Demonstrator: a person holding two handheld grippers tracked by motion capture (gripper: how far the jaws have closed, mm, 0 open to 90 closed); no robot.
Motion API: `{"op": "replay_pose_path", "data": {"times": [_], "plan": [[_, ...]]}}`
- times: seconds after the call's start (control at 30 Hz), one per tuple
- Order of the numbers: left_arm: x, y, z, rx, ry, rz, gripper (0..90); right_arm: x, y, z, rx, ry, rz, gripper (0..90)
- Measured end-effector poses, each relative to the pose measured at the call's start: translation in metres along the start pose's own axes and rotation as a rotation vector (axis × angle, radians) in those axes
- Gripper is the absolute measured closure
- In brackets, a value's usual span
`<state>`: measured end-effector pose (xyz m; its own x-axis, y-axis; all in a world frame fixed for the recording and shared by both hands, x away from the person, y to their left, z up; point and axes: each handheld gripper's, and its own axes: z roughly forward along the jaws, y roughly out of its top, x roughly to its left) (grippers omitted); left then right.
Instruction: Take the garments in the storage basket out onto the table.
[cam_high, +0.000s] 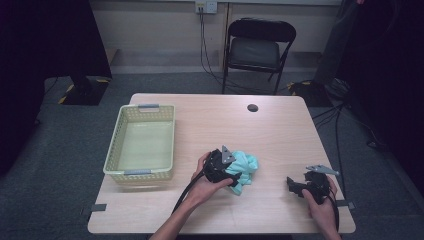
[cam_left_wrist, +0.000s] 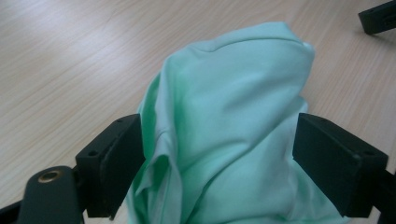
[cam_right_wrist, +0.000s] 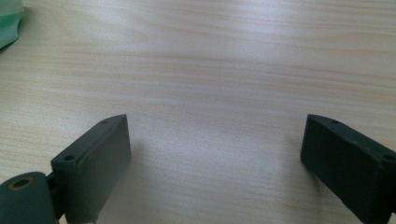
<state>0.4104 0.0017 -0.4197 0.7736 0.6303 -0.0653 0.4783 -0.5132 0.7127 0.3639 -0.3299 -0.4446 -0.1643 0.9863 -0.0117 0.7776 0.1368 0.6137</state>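
Left tongs (cam_left_wrist: 219, 163) are sitting wide open around the mint-green cloth (cam_left_wrist: 229, 121), jaws flanking the bunched fabric on both sides; can't tell whether the pads are actually pressing it. Cloth is lying crumpled on the desk (cam_high: 280, 125) near the front middle, just right of the pale yellow basket (cam_high: 142, 145). Right tongs (cam_high: 295, 184) are hovering low over bare desk near the front right corner, jaws standing wide apart and gripping nothing.

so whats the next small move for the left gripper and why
Probably close the left gripper: the mint-green cloth is bunched between its wide-set fingers, seemingly unpinched. Once gripped, it could lift toward the yellow basket.
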Motion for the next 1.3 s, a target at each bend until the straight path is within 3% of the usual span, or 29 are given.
{"op": "replay_pose_path", "data": {"times": [0.27, 0.63, 0.8, 1.07, 1.3], "plan": [[0.007, -0.005, -0.014, -0.007, -0.007, -0.026, 14.8, 0.0, 0.0, 0.0, 0.0, 0.0, 0.0, 7.4], [0.004, -0.008, -0.025, -0.031, -0.011, -0.018, 14.7, 0.0, 0.0, 0.0, 0.0, 0.0, 0.0, 7.4], [0.001, -0.009, -0.03, -0.033, 0.01, -0.009, 14.7, 0.0, 0.0, 0.0, 0.0, 0.0, 0.0, 7.4], [-0.001, -0.011, -0.04, -0.009, 0.013, -0.026, 14.9, 0.0, 0.0, 0.0, 0.0, 0.0, 0.0, 7.4], [-0.009, -0.015, -0.05, 0.011, 0.01, -0.001, 14.9, 0.0, 0.0, 0.0, 0.0, 0.0, 0.0, 7.4]]}}
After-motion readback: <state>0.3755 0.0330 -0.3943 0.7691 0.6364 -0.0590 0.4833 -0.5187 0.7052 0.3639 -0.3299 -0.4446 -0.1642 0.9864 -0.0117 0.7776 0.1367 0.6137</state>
